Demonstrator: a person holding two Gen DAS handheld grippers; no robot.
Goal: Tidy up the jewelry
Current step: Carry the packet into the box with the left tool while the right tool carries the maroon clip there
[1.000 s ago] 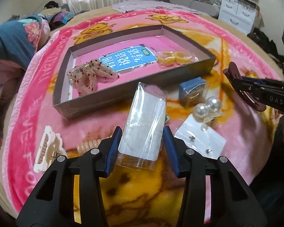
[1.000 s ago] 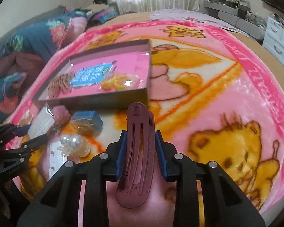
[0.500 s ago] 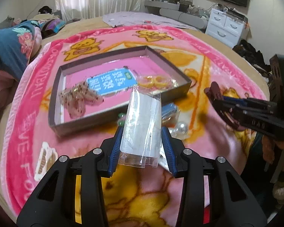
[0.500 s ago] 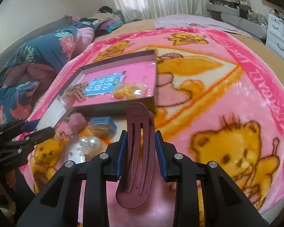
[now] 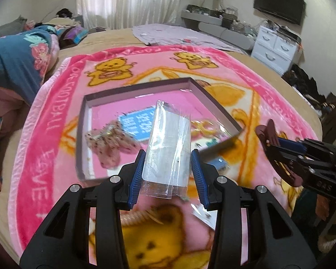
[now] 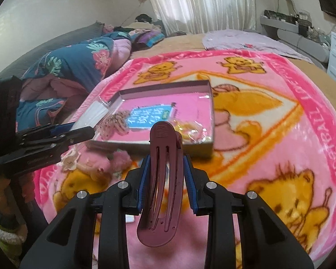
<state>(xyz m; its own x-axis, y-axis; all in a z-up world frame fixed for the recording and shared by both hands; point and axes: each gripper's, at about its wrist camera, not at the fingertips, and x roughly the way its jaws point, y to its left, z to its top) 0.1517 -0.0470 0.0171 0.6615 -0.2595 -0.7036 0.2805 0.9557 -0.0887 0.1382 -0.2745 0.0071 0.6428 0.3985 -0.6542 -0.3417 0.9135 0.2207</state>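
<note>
Jewelry box (image 5: 215, 107), a shallow open tray with a pink floor, lies on the pink bear-print blanket (image 5: 56, 121) and serves as the landmark for all positions below. Left tongs (image 5: 168, 174) are closed on a clear plastic packet (image 5: 168, 148), held upright above the box's near wall. Right tongs (image 6: 165, 183) are closed on a maroon hair clip (image 6: 163, 179), its tip raised toward the box's near wall.

Contents of the box: a blue printed card (image 6: 150, 117) at centre, a speckled translucent clip cluster (image 5: 110, 144) left of the card, and yellow ring-like pieces (image 6: 192, 132) right of it.

Suggested handling, as a judgement: both items appear bound for the box. Carry each over the wall before lowering, so the thin cardboard edge is not struck. The packet is limp and slick; it should be laid flat on bare pink floor, not dropped onto the clip cluster. Release 1 item at a time, keeping the 2 tongs well apart.

Outside the box, in front of its near wall, lie a small blue case (image 5: 219, 164), a cream comb (image 6: 70, 160) and a pink fluffy piece (image 6: 121, 160).

Surface and room: the blanket covers a bed (image 6: 186, 42); a floral quilt (image 6: 78, 67) is heaped left of the box, white curtains (image 5: 127, 2) hang beyond it, and a white drawer unit (image 5: 275, 49) and wall television (image 5: 278, 5) stand to its far right.
</note>
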